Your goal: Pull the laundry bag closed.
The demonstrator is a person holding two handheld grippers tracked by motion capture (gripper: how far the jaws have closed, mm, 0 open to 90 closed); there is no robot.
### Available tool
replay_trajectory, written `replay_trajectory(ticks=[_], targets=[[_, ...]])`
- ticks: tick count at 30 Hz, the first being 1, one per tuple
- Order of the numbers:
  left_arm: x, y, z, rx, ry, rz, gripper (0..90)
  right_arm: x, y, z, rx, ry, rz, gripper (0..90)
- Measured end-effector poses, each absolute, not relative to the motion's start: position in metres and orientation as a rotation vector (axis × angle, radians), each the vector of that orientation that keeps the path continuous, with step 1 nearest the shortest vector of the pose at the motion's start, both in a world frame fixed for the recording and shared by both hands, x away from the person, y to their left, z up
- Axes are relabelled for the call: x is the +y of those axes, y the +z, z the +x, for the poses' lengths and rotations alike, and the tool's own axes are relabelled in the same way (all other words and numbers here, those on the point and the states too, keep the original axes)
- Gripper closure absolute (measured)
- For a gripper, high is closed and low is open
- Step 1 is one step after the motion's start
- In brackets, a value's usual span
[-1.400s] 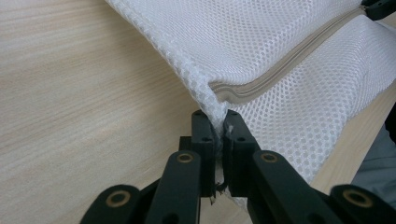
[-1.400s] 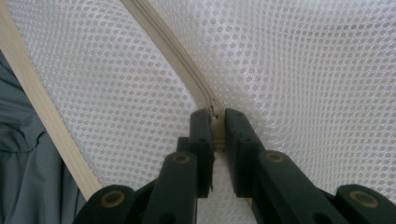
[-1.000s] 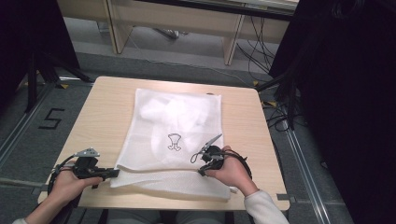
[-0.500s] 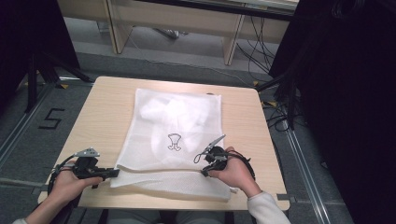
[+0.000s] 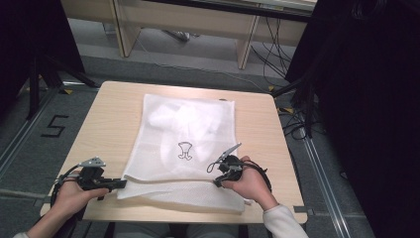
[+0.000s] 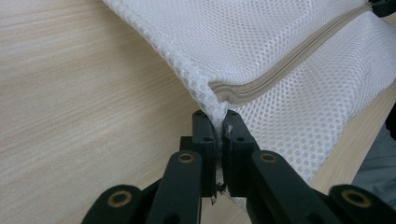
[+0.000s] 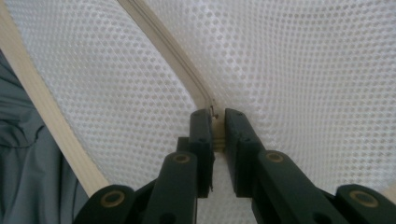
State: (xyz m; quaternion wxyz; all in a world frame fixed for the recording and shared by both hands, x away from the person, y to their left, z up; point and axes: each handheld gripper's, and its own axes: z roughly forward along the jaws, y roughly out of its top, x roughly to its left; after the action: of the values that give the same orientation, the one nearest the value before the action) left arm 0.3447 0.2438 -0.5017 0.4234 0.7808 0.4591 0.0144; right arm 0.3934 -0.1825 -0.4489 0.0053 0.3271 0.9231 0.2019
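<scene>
The wooden table (image 5: 114, 119) carries 1 white mesh laundry bag (image 5: 188, 124) lying flat across its middle, its zippered edge toward the person. Against the views from a second ago, nothing has visibly shifted: bag, hands and both tools sit where they were, so the work looks paused at the start of a zipper pull rather than under way.

Inside the bag, white cloth (image 5: 183, 116) is bunched toward the far end; what kind of garment it is I cannot tell. A small black emblem (image 5: 185, 150) is printed on the mesh.

The left gripper (image 6: 216, 128) is pinched tight on the bag's near-left corner, where the beige zipper (image 6: 280, 70) ends, anchoring that end against the table edge. The right gripper (image 7: 215, 119) is narrowed on what seems to be the zipper's slider or pull tab (image 7: 214, 112), along the zipper line (image 7: 163, 46) at the bag's near-right part. My reading is that 1 hand braces while the other is set to run the slider.
</scene>
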Motion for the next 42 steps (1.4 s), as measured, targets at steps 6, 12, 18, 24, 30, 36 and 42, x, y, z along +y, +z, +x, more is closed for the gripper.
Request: replay_trajectory(ticks=[6,12,18,24,30,36,42], targets=[[0.244,-0.502,0.345,1.146,0.037,1.956,84.8,-0.187,-0.45,0.393,2.872,0.636,1.049,82.7],[0.243,-0.501,0.344,1.147,0.044,1.958,84.9,-0.188,-0.447,0.391,2.879,0.65,1.077,82.7],[0.244,-0.502,0.345,1.147,0.039,1.953,84.9,-0.193,-0.448,0.393,2.879,0.651,1.046,82.7],[0.243,-0.502,0.344,1.149,0.039,1.948,84.9,-0.193,-0.447,0.391,2.876,0.651,1.075,82.7],[0.243,-0.501,0.344,1.146,0.038,1.955,85.0,-0.195,-0.445,0.391,2.863,0.641,1.071,82.7],[0.242,-0.502,0.344,1.145,0.052,1.942,85.1,-0.197,-0.446,0.391,2.879,0.648,1.038,82.7],[0.243,-0.502,0.345,1.146,0.039,1.961,85.2,-0.2,-0.447,0.389,2.876,0.635,1.075,82.8]])
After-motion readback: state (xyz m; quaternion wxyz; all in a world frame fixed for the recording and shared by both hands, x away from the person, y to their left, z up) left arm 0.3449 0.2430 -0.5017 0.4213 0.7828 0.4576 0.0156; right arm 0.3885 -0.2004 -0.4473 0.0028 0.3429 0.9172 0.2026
